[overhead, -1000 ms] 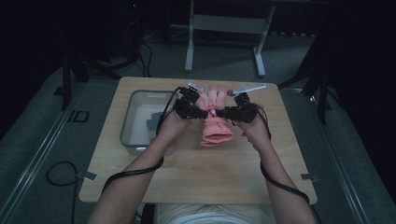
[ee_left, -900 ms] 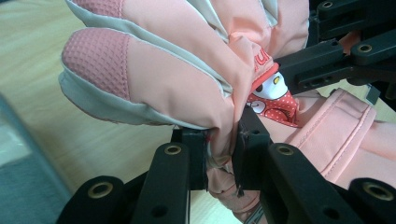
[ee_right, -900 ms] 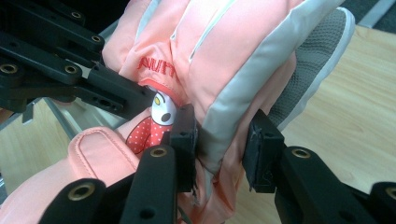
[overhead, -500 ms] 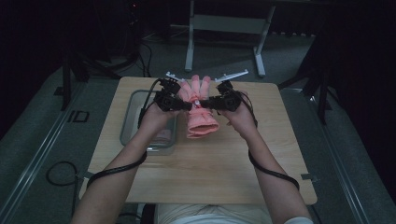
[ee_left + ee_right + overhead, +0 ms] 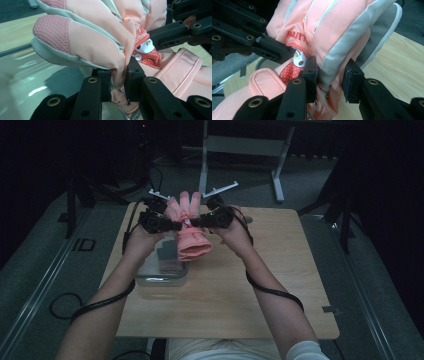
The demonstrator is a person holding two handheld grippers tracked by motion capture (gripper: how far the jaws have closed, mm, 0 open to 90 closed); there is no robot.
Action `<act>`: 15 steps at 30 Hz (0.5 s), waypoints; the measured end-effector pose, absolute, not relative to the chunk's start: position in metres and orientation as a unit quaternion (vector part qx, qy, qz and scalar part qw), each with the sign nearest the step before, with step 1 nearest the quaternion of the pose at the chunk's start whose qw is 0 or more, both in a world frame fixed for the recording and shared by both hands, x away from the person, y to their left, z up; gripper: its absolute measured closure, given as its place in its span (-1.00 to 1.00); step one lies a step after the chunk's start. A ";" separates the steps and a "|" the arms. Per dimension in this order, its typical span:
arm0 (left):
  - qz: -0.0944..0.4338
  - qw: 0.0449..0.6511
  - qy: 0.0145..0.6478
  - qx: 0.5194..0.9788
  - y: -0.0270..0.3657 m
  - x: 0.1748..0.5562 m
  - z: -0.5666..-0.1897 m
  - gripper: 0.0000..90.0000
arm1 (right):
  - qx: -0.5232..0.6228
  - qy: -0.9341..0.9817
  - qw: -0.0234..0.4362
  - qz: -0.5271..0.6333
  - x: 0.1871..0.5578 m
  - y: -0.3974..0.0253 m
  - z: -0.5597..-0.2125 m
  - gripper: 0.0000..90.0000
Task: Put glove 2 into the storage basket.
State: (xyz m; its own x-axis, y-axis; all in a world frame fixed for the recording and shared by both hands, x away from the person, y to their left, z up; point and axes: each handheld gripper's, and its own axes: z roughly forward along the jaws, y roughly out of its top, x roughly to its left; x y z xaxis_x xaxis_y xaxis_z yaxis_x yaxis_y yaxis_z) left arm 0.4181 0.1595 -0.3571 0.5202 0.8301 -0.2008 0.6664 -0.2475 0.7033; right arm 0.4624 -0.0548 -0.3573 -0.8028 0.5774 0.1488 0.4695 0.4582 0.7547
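Right now a peach-pink padded glove [image 5: 189, 231] hangs in the air between the two grippers, above the far left part of the wooden table [image 5: 270, 285], fingers pointing up and away from the person, cuff hanging toward them. The left gripper [image 5: 172, 226] pinches it from the left side: in the left gripper view its jaws are closed tight on a fold of the glove [image 5: 100, 37] at the base of the fingers, fabric bunched between the two black pads. The right gripper [image 5: 196, 223] grips from the opposite side, and in the right gripper view its jaws stand a little wider, clamped around the grey-trimmed edge of the glove [image 5: 332, 32], with the fabric pressed against both pads.

A small cartoon patch [image 5: 146, 51] (white face, red dotted cloth) sits on the back of the glove, between the two sets of jaws, and the wide cuff strap [image 5: 265, 82] lies just below it.

Beneath the glove and slightly to the left, a clear plastic bin [image 5: 162, 279] rests on the table near the left edge. Something dark grey [image 5: 167, 256] lies inside it, possibly another glove, though the high view is too dim to be sure.
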 end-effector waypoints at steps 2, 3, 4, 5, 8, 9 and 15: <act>0.111 0.380 0.485 0.780 0.169 0.417 -0.357 0.71 | 0.303 0.853 0.065 0.421 0.463 -0.043 -0.357 0.51; 0.114 0.379 0.489 0.777 0.173 0.416 -0.358 0.71 | 0.299 0.855 0.064 0.418 0.464 -0.038 -0.357 0.51; 0.115 0.378 0.493 0.775 0.177 0.415 -0.360 0.71 | 0.298 0.856 0.063 0.418 0.465 -0.032 -0.358 0.51; 0.115 0.377 0.496 0.774 0.181 0.414 -0.361 0.71 | 0.296 0.857 0.061 0.417 0.466 -0.028 -0.359 0.51; 0.114 0.376 0.508 0.766 0.193 0.413 -0.368 0.71 | 0.289 0.862 0.052 0.414 0.469 -0.014 -0.365 0.51; 0.115 0.376 0.513 0.764 0.196 0.412 -0.371 0.71 | 0.286 0.863 0.049 0.413 0.471 -0.010 -0.367 0.51; 0.117 0.368 0.534 0.752 0.211 0.411 -0.389 0.71 | 0.276 0.872 0.035 0.403 0.478 0.012 -0.384 0.51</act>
